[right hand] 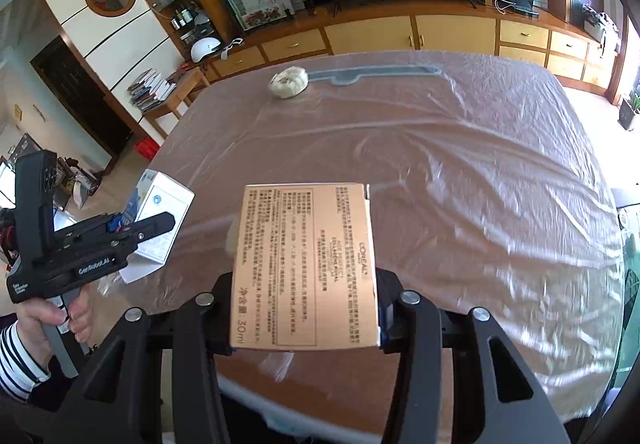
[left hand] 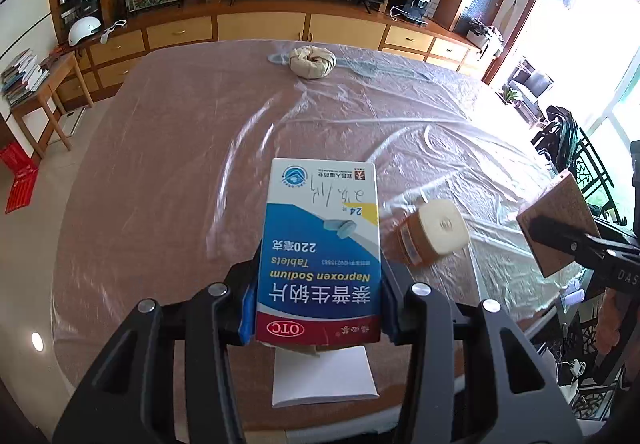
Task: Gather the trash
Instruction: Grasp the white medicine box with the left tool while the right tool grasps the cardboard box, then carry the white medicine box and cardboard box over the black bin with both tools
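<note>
Where box (left hand: pixel 320 252) overlaps, gripper (left hand: pixel 318 304) tips hidden

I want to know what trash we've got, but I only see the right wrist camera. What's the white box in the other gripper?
Observer: The left gripper is shut on a medicine box. It is blue and white with a red band, and it reads Naproxen Sodium Tablets.
Operator: Is anything hiding behind my gold box?
Observer: Yes. A small orange bottle with a cream cap seems to lie on its side on the table's plastic cover, just right of the medicine box in the left wrist view.
</note>
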